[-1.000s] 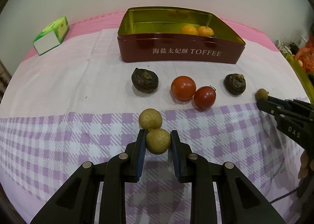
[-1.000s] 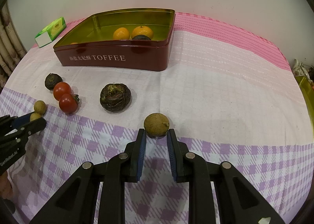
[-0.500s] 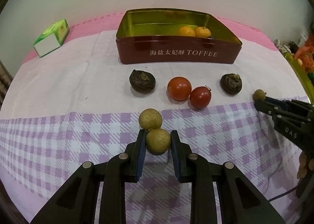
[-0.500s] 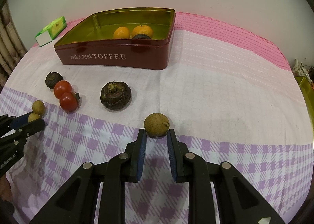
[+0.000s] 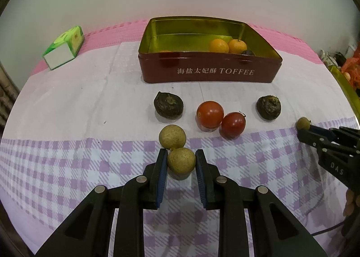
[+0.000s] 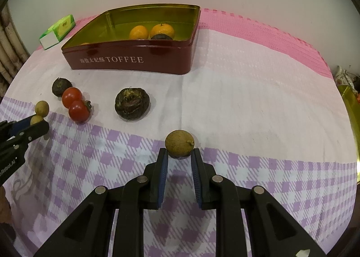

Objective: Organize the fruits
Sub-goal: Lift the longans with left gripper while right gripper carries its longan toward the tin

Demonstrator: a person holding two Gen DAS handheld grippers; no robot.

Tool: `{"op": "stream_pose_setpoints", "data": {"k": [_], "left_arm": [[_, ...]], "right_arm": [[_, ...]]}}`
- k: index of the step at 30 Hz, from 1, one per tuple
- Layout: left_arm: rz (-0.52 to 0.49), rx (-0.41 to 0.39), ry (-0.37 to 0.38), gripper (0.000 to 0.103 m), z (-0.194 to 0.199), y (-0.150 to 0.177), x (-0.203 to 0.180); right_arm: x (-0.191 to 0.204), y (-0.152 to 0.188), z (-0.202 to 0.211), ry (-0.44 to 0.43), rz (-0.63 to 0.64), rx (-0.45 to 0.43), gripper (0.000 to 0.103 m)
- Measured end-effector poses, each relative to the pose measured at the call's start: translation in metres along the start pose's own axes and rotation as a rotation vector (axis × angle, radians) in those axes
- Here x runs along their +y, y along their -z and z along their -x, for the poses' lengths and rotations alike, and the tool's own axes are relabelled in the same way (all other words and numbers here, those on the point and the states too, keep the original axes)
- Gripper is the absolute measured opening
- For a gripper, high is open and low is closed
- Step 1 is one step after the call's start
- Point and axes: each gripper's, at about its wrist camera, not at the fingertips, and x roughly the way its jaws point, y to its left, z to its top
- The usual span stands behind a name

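Note:
My left gripper [image 5: 181,159] is shut on a tan longan [image 5: 181,160], lifted a little above the checked cloth; a second longan [image 5: 172,136] lies just beyond it. My right gripper [image 6: 179,154] is shut on another longan [image 6: 179,143] at its fingertips, just off the cloth. Two red tomatoes [image 5: 210,114] [image 5: 233,125] and two dark water chestnuts [image 5: 168,104] [image 5: 269,107] lie in a row on the cloth. Behind them stands the red TOFFEE tin [image 5: 209,72], holding two oranges [image 5: 218,46] and a dark fruit [image 6: 161,37].
A green and white carton [image 5: 64,47] lies at the back left. A gold tray edge [image 6: 351,108] shows at the far right. The table carries a pink and purple checked cloth [image 6: 258,104]; a white wall is behind.
Both grippers have risen slightly with their longans and tilted back, so the tin and fruits sit a little lower and nearer in view. Nothing was let go.

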Motion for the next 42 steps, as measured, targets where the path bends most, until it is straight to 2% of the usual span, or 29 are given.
{"op": "stream_pose_setpoints", "data": {"k": [6, 7, 8, 12, 16, 21, 28, 31, 33, 42], "left_arm": [[-0.021, -0.005, 0.005, 0.026, 0.003, -0.001, -0.002], [-0.021, -0.006, 0.007, 0.026, 0.003, -0.003, -0.002], [-0.020, -0.009, 0.008, 0.026, 0.004, -0.004, -0.002], [-0.020, -0.012, 0.013, 0.026, 0.004, -0.009, -0.001], [-0.017, -0.003, 0.020, 0.026, 0.000, -0.007, 0.000], [-0.008, 0.020, 0.020, 0.026, -0.008, -0.002, 0.001], [0.014, 0.035, 0.017, 0.026, -0.014, -0.002, 0.006], [0.019, 0.034, 0.016, 0.026, -0.013, -0.003, 0.008], [0.019, 0.031, 0.017, 0.026, -0.013, -0.003, 0.009], [0.014, 0.025, 0.023, 0.026, -0.011, -0.005, 0.008]], "right_arm": [[-0.003, -0.003, 0.005, -0.016, -0.013, 0.005, 0.017], [-0.003, -0.003, 0.006, -0.017, -0.013, 0.005, 0.012], [-0.004, -0.005, 0.006, -0.023, -0.013, 0.008, 0.002], [-0.005, -0.007, 0.004, -0.025, -0.010, 0.018, 0.006], [-0.005, -0.005, -0.004, -0.068, -0.023, 0.040, 0.007], [0.007, -0.004, -0.004, -0.073, 0.016, 0.012, 0.030], [0.027, -0.023, -0.014, -0.052, 0.066, -0.011, 0.030], [0.032, -0.029, -0.017, -0.049, 0.081, -0.016, 0.028], [0.036, -0.032, -0.019, -0.043, 0.097, -0.022, 0.022], [0.034, -0.026, -0.013, -0.042, 0.101, 0.002, 0.022]]}}
